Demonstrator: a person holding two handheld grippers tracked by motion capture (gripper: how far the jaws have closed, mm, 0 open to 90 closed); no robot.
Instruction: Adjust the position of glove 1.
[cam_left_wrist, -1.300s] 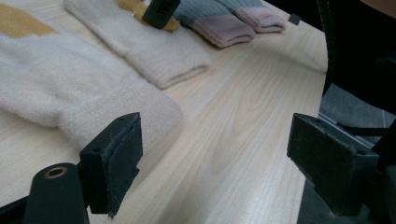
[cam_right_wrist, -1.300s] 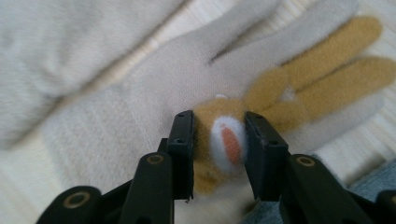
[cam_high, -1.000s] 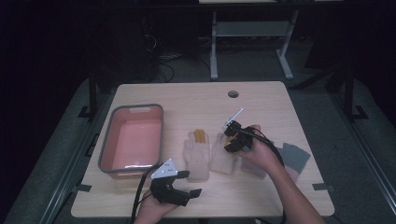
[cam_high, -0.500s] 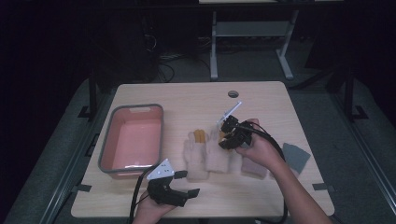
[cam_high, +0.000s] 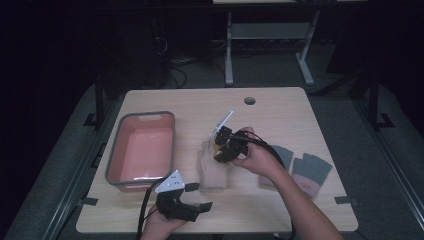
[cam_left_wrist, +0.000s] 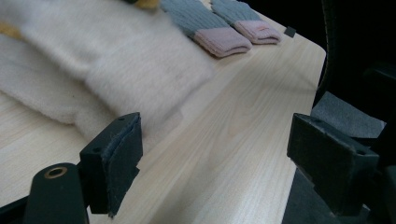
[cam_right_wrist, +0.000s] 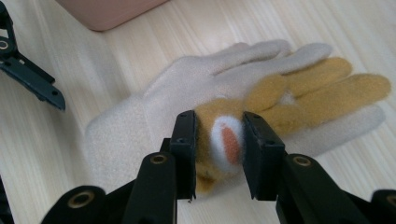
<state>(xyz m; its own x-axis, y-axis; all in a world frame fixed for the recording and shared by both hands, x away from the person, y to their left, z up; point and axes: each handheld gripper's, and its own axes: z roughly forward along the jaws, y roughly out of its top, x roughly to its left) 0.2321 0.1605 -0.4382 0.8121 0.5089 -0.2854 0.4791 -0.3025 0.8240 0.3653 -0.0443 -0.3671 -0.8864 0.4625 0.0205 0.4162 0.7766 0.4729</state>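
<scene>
right gripper (cam_right_wrist: 218, 140) clamping mustard glove (cam_right_wrist: 299, 93), probably lifted

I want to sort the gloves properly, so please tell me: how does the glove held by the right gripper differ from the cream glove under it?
The yellow glove is mustard yellow with a white and orange patch; the cream glove is plain cream. The right gripper has its fingers pinching the yellow glove, while the cream glove lies flat on the table, ungripped. The yellow glove looks smaller. Both look fuzzy and knitted.
</scene>
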